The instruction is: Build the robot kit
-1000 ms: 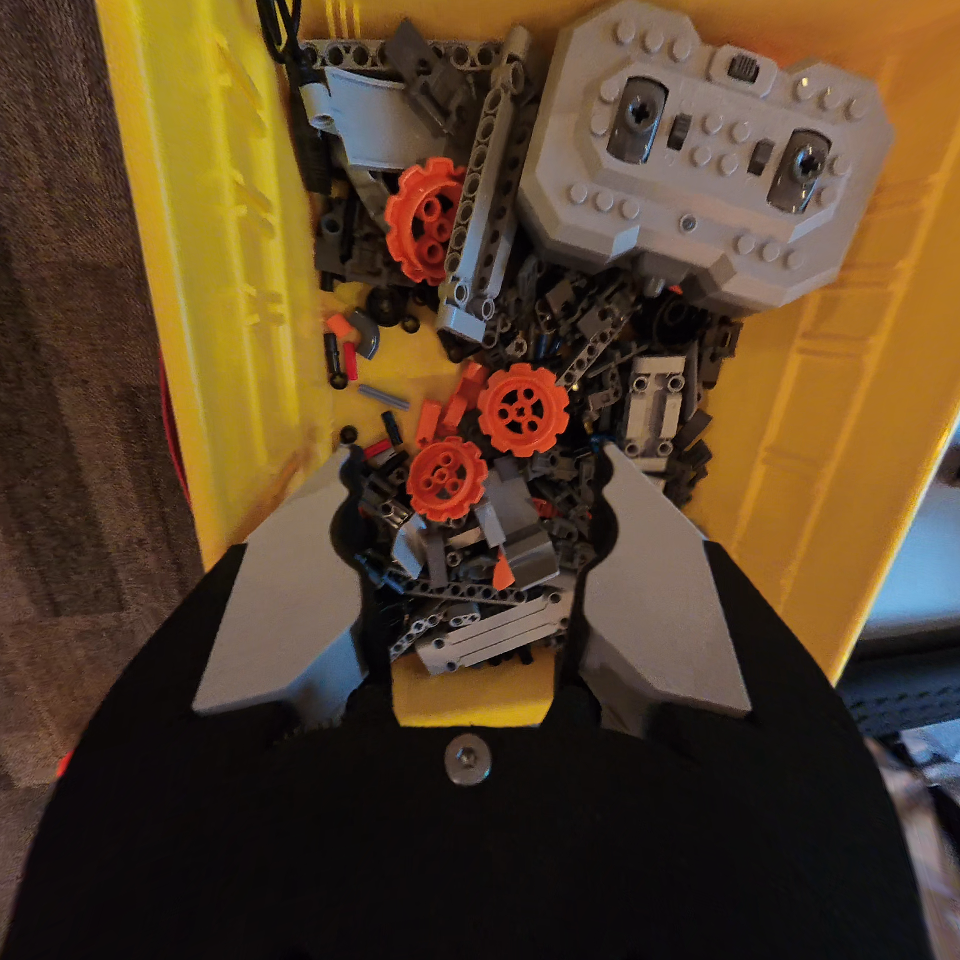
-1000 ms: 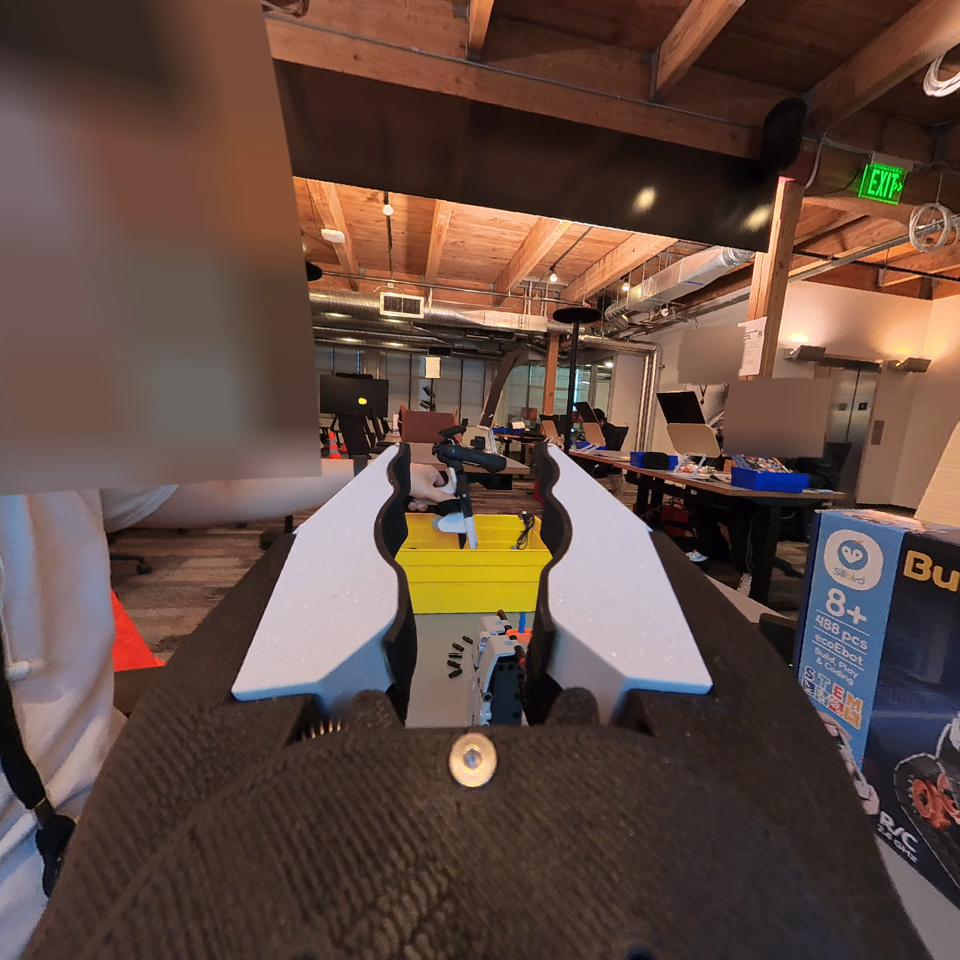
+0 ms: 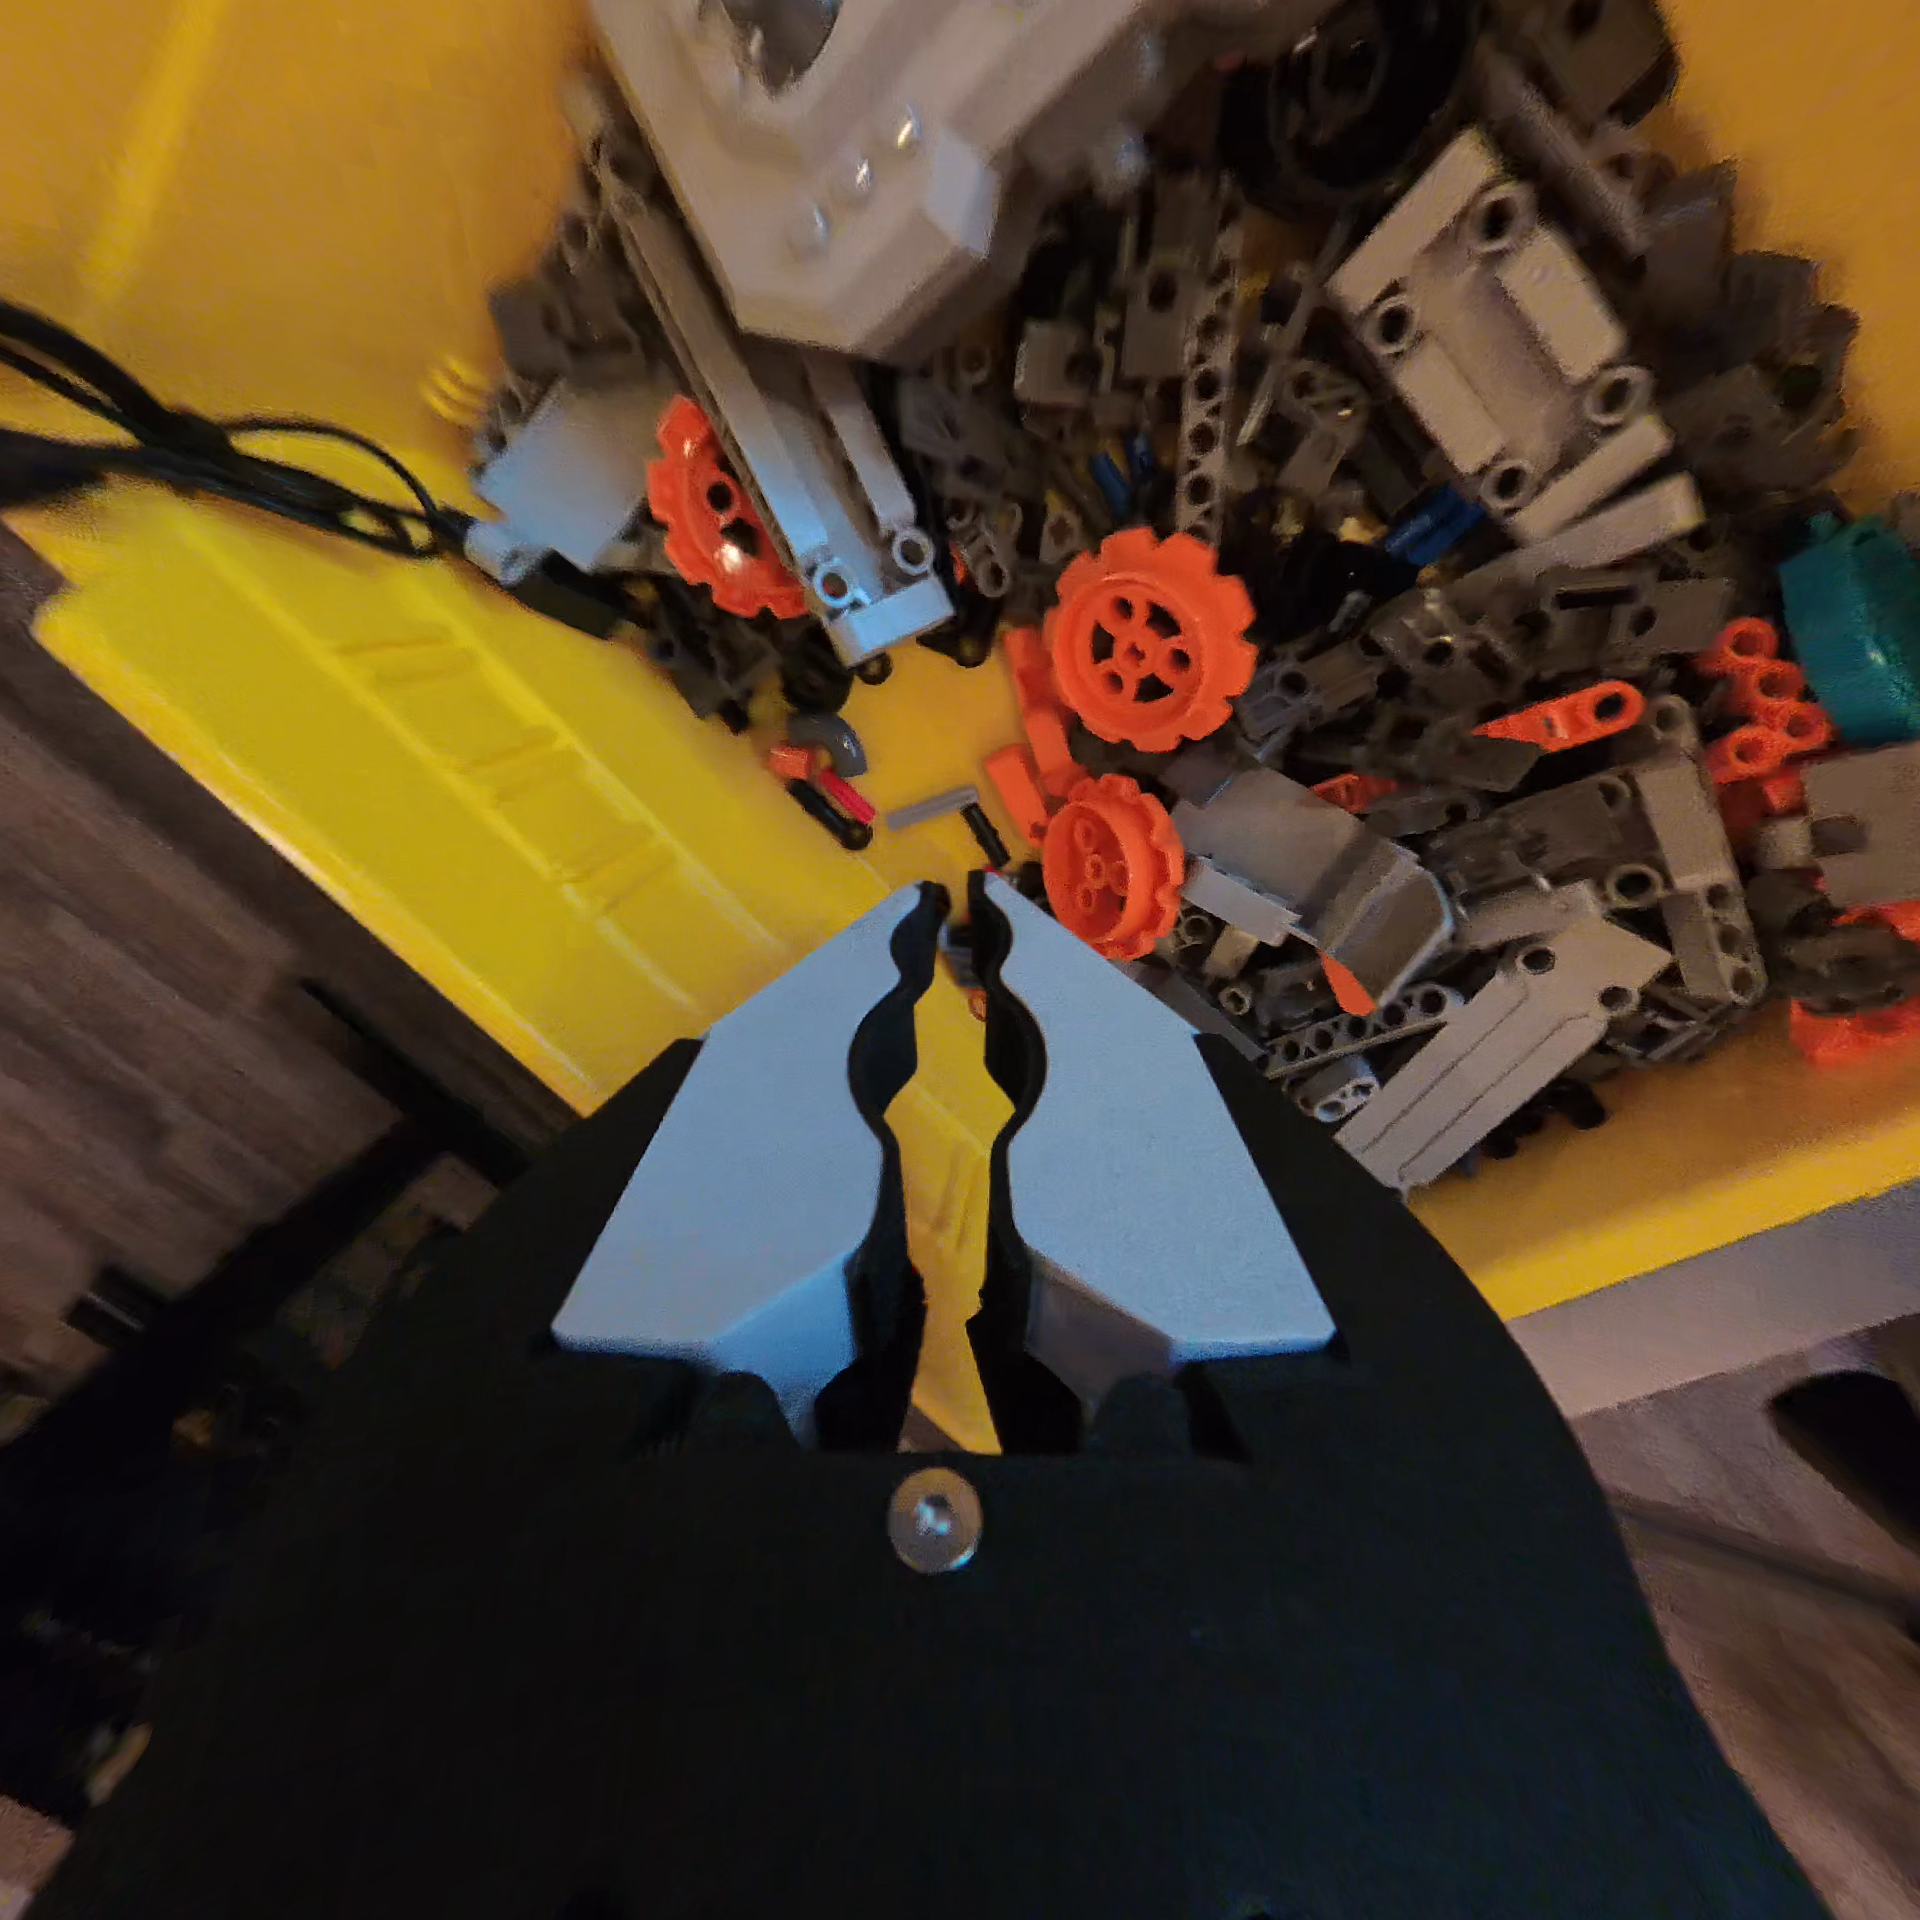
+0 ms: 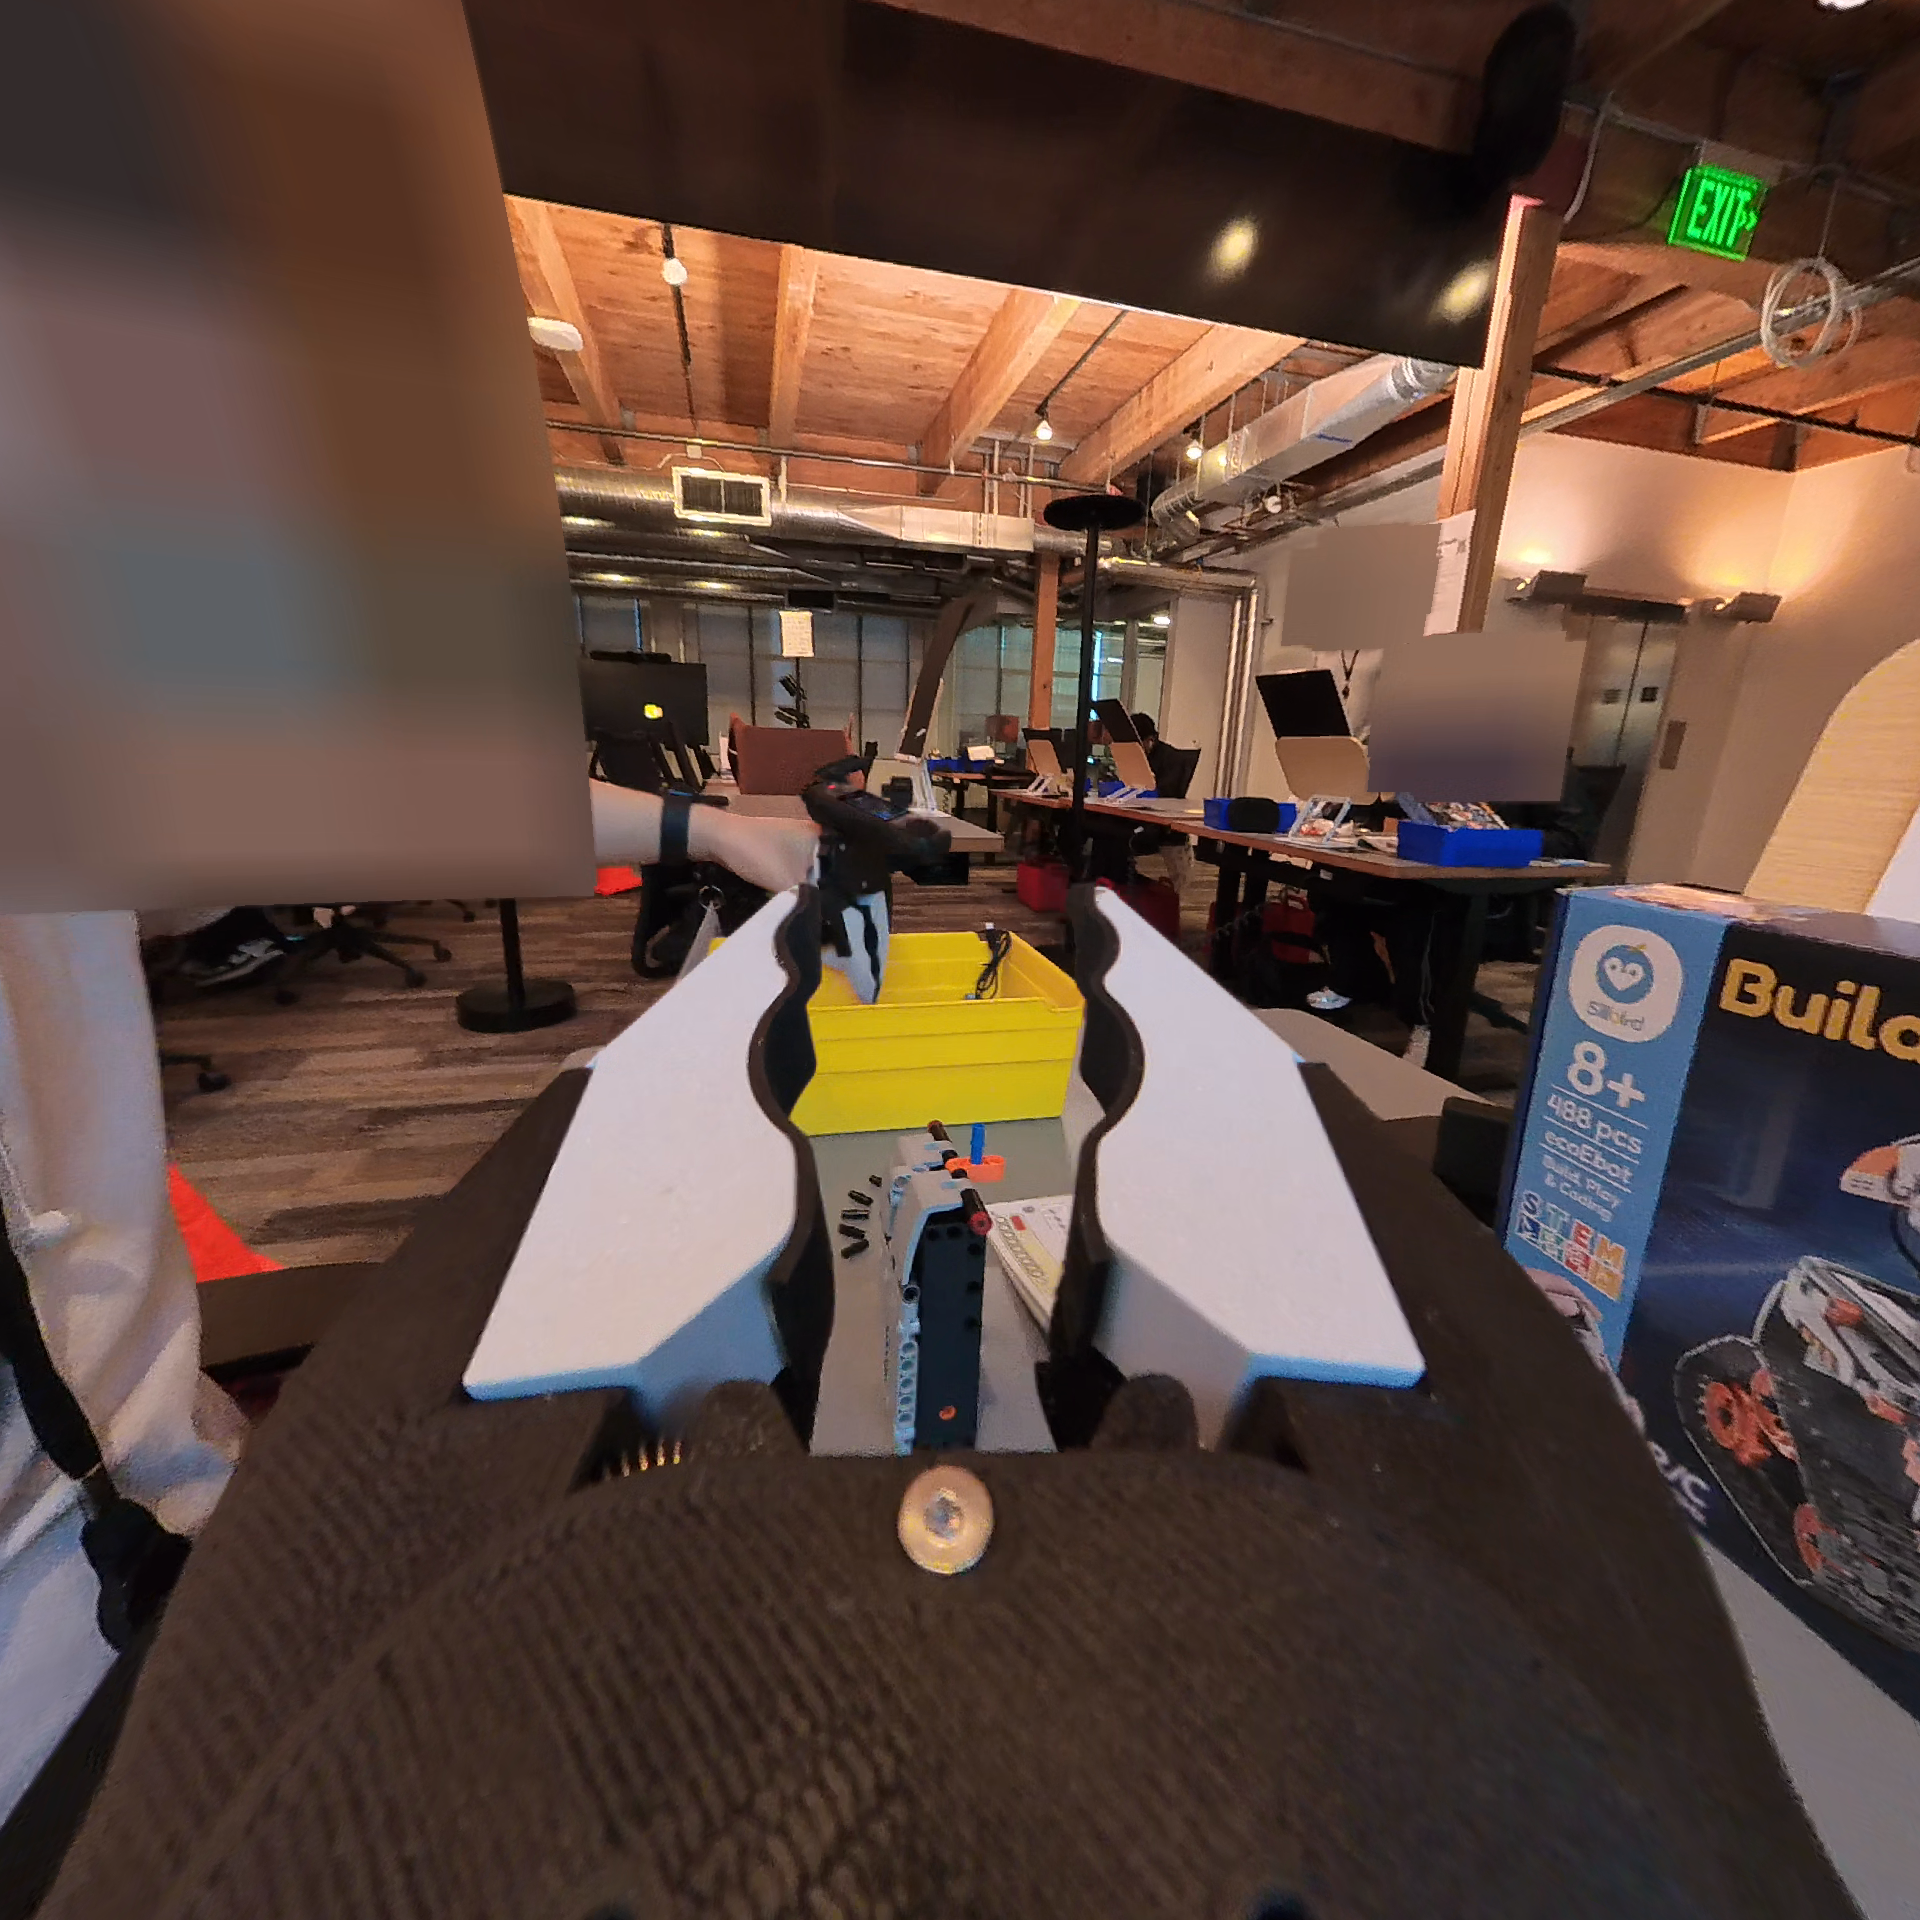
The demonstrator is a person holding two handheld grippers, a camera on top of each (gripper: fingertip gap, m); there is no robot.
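Observation:
My left gripper (image 3: 956, 899) is inside a yellow bin (image 3: 468, 748) of loose building parts. Its jaws are almost together, pinching a small dark grey piece (image 3: 961, 945) at the tips, beside a small orange toothed wheel (image 3: 1112, 862). A larger orange wheel (image 3: 1148, 639) and a grey remote-control unit (image 3: 831, 156) lie beyond. My right gripper (image 4: 940, 904) is open and empty, held over the grey table above a partly built grey and black assembly (image 4: 940, 1278). The right wrist view shows the bin (image 4: 935, 1049) farther off with the left gripper (image 4: 857, 956) dipping into it.
A black cable (image 3: 208, 447) hangs over the bin's left wall. A teal part (image 3: 1849, 634) lies at the bin's right. On the table are small black pins (image 4: 857, 1226), a booklet (image 4: 1029, 1247) and a blue kit box (image 4: 1714, 1195) at the right. A person in white stands left.
My left gripper went from wide open to nearly shut on a small piece, and it turned and moved lower in the bin. The right gripper stays open, almost unmoved.

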